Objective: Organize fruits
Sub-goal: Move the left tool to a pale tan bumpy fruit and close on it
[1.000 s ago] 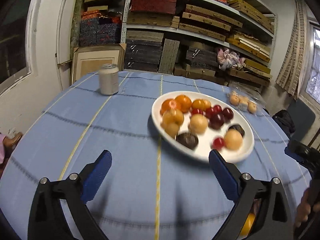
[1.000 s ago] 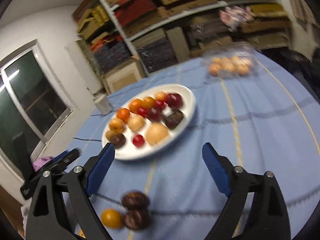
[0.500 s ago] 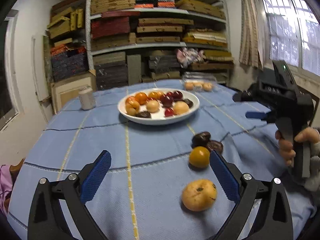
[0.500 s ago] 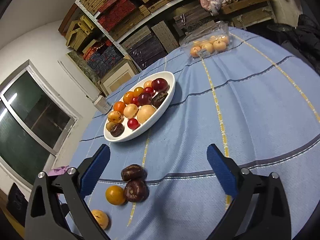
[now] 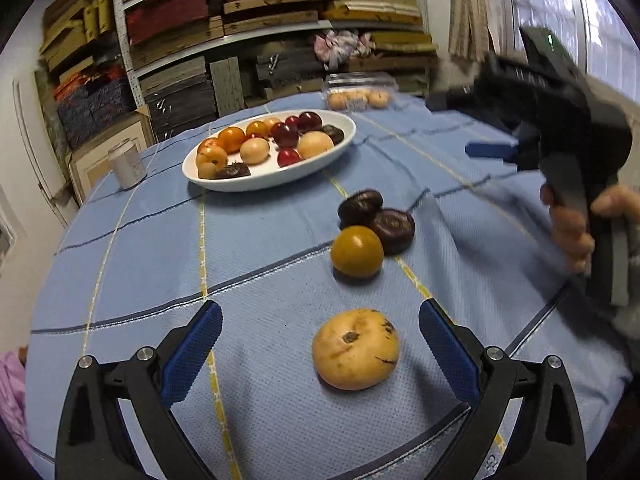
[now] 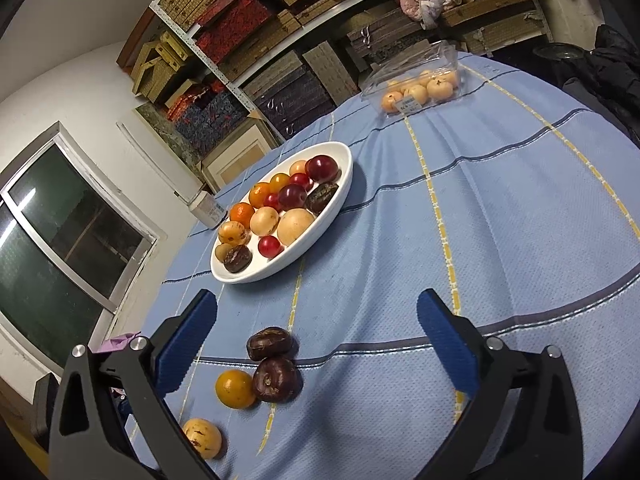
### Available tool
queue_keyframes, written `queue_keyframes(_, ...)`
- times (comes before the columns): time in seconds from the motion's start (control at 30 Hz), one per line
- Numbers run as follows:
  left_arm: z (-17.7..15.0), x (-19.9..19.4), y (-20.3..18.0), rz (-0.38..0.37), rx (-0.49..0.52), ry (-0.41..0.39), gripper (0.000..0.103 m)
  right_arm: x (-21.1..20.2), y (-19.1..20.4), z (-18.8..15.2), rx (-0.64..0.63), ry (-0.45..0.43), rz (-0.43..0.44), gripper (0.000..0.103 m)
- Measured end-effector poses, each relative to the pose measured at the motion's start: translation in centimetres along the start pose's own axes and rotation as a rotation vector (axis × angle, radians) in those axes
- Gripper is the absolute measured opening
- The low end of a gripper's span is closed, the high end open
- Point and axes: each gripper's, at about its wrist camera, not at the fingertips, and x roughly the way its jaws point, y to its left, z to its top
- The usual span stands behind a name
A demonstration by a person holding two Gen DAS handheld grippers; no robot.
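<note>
A white oval plate (image 5: 320, 160) (image 6: 344, 196) holds several orange, yellow, red and dark fruits on the blue tablecloth. Loose on the cloth lie a pale yellow fruit (image 5: 355, 349) (image 6: 202, 437), an orange fruit (image 5: 357, 251) (image 6: 235, 388) and two dark brown fruits (image 5: 360, 204) (image 6: 277, 378). My left gripper (image 5: 320, 350) is open, with the yellow fruit between its fingers, not touched. My right gripper (image 6: 316, 346) is open and empty above the dark fruits; it shows at the right of the left wrist view (image 5: 552, 128).
A clear plastic box of pale orange fruits (image 5: 358, 92) (image 6: 416, 84) stands at the table's far side. A silver can (image 5: 126, 164) (image 6: 206, 208) stands left of the plate. Shelves of stacked boxes (image 5: 260, 20) rise behind the table.
My left gripper has swung from the plate towards the loose fruits and come close to the yellow one. My right gripper has drawn back, with the loose fruits now nearer its fingers.
</note>
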Motion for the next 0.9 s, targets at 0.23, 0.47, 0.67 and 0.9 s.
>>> queue_keyframes(0.23, -0.2, 1.9, 0.4, 0.013, -0.017, 0.106, 0.099, 0.1, 0.8, -0.2, -0.034, 0.012, 0.013, 0.098)
queue_keyframes(0.47, -0.4, 2.8, 1.8, 0.029, -0.083, 0.154, 0.099, 0.6, 1.4, -0.5, -0.060, 0.035, 0.024, 0.098)
queue_keyframes(0.67, -0.5, 2.6, 2.5, 0.023, -0.119, 0.151, 0.099, 1.3, 4.0, -1.9, -0.192, 0.097, 0.072, 0.098)
queue_keyframes(0.9, -0.6, 1.4, 4.0, -0.011, -0.201, 0.093, 0.067, 1.4, 8.4, -5.1, -0.492, 0.059, 0.036, 0.098)
